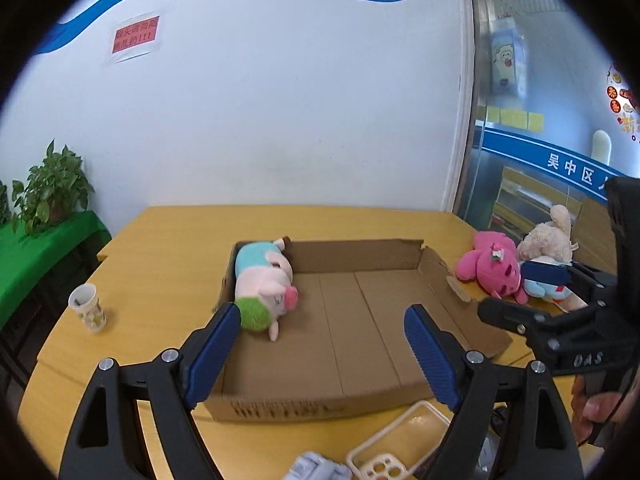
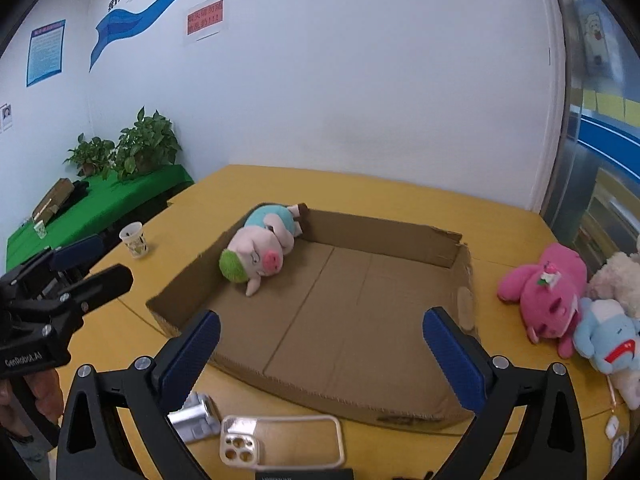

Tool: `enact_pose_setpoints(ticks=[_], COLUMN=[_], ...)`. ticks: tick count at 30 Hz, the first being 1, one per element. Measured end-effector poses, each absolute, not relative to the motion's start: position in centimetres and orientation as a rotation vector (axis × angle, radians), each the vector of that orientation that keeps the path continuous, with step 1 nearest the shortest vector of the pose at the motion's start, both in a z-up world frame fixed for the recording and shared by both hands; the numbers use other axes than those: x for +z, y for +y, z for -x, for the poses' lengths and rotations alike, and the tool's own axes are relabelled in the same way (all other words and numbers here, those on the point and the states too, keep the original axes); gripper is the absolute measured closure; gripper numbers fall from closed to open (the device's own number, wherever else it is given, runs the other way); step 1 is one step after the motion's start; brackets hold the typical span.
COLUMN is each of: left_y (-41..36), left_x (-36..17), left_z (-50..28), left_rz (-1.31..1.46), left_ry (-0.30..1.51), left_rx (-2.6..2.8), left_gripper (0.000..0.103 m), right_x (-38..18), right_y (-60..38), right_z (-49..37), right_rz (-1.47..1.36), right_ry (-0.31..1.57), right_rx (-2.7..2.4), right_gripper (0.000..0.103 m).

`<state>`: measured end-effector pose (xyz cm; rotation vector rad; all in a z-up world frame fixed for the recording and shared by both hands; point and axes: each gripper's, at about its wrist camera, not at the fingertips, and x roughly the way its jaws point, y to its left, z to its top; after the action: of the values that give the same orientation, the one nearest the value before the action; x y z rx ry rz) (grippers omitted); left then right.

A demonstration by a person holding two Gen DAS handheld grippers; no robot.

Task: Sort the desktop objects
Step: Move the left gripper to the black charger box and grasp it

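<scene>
A shallow cardboard box [image 1: 360,256] [image 2: 384,240] lies open on the yellow table. A pink pig plush [image 1: 268,288] [image 2: 260,254] with a green ear lies in its far left corner. My left gripper [image 1: 323,316] hovers over the box's near edge, open, with nothing between its blue pads. My right gripper [image 2: 322,320] is also open and holds nothing, above the box's near side. To the right of the box lie a pink plush [image 1: 492,264] [image 2: 548,292], a cream plush [image 1: 548,236] [image 2: 612,276] and a light blue plush [image 2: 608,336].
A clear phone case [image 2: 280,438] [image 1: 400,440] and a small grey object [image 2: 196,420] lie on the table in front of the box. A paper cup [image 1: 88,308] [image 2: 135,239] stands left of it. Potted plants [image 2: 132,152] sit on a green-covered side table.
</scene>
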<state>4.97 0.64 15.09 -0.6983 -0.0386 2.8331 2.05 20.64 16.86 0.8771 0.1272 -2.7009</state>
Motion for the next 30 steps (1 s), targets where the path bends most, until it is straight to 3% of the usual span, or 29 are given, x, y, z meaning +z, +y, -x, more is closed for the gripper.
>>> enact_pose_setpoints(ticks=[4,10,21,30], left_y=[2.4,4.2,4.8,5.7], left_x=[13.9,10.5,4.6,0.2], left_z=[-8.2,-8.5,-9.5,-9.6], left_rz=[0.687,0.906,1.129,1.274], left_ry=[-0.011,-0.162,-0.244,-0.311], left_rx=[2.854,2.633,2.489,2.344], left_gripper=[0.019,0.019,0.019,0.019], right_x=[15.1,12.4,4.9,0.0], right_y=[22.3,24.0,28.2,24.2], right_z=[-5.7,-8.5,-11.5,-11.4], right_rz=[-0.919,-0.972,-1.127,-1.242], right_ry=[0.158,0.184,0.084,0.216], right_rx=[-2.710,-2.677,-2.423,-2.274], right_gripper=[0.000,0.000,0.000,0.000])
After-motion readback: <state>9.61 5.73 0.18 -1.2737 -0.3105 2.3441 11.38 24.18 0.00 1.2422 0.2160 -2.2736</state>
